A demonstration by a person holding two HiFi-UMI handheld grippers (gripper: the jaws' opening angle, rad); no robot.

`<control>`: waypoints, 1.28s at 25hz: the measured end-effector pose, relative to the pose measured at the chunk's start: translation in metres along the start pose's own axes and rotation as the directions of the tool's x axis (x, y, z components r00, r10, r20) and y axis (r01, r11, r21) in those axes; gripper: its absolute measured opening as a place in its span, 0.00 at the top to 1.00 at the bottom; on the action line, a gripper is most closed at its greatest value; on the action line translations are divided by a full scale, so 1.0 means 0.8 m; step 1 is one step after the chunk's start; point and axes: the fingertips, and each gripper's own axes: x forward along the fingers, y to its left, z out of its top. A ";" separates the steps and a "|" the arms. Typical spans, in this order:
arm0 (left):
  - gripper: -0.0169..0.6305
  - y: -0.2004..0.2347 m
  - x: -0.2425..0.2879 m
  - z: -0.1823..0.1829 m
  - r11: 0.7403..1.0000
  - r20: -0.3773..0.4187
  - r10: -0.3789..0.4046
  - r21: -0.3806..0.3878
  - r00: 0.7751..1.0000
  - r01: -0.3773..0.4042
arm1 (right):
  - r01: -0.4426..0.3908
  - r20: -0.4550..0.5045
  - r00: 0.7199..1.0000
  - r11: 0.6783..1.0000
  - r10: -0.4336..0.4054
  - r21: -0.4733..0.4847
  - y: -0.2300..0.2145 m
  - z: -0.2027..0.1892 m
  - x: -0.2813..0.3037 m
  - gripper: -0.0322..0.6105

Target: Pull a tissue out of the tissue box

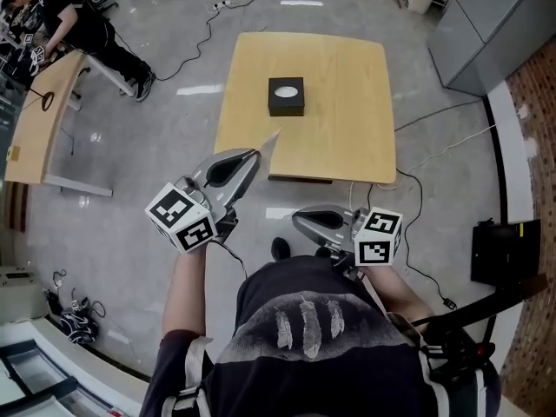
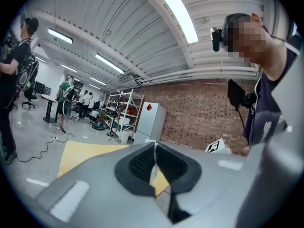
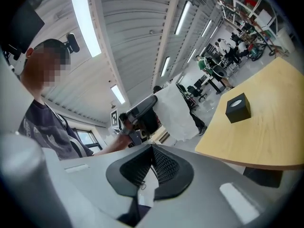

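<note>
One table [image 1: 347,102], tissue box [image 1: 286,96], grey floor [image 1: 130,207]

An industrial lab (brick wall [image 2: 199,103], metal shelving [image 2: 126,109], cables [image 1: 207,26] across concrete floor [image 1: 130,189]).

The pale wooden surface [image 1: 347,102] looks smooth and matt, like the small black tissue box [image 1: 286,96]. The thin white paper tissue [image 1: 269,142] looks soft. The grey left gripper [image 1: 257,155] is smooth plastic; the grey floor [image 1: 130,198] gleams.

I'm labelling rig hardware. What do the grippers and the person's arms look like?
Left gripper and right gripper: smooth grey shells, black textured fingers, each with a white cube bearing black square markers. A black cable trails from the left one. Short dark sleeves.
</note>
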 end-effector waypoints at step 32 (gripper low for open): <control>0.97 -0.135 0.048 -0.020 0.996 -0.054 0.085 0.007 0.995 -0.085 | -0.120 0.055 0.992 0.990 0.117 0.066 -0.001 -0.013 -0.116 0.95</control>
